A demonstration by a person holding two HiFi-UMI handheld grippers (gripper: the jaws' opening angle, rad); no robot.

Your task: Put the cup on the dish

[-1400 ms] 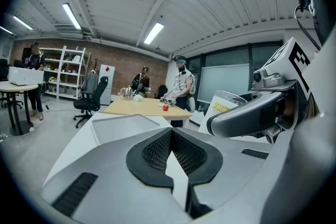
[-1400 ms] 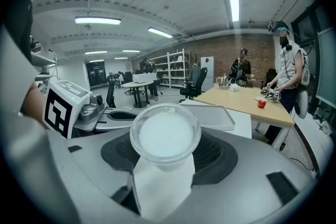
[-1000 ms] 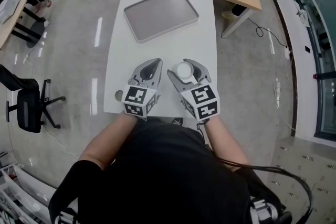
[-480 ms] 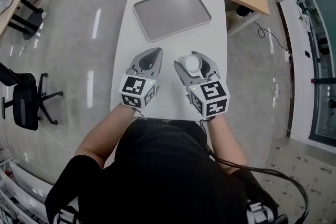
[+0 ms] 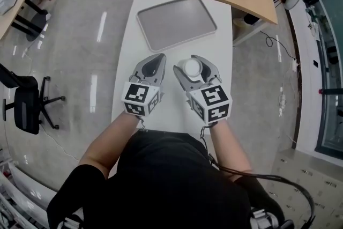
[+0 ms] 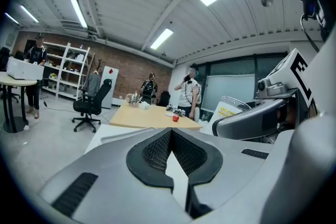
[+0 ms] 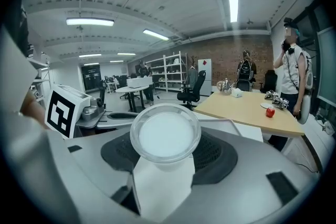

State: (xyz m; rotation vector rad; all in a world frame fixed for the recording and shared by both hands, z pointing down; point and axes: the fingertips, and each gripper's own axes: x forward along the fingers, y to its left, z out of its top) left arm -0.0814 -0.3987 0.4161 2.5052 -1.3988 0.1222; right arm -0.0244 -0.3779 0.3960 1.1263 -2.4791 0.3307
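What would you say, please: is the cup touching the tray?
Apart: the head view shows bare table between the tray and the cup in the right gripper.

Illumination is bright and even, from ceiling strip lights (image 7: 90, 22). Glare streaks the polished floor (image 5: 101, 27). Both gripper views show fisheye distortion and dark vignetted corners.

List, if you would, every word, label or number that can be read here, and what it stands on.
No words or numbers are legible.
Yellow label, on something white in the background: too blurred to read.
Left tool and right tool: their cubes carry square code patterns, no letters.
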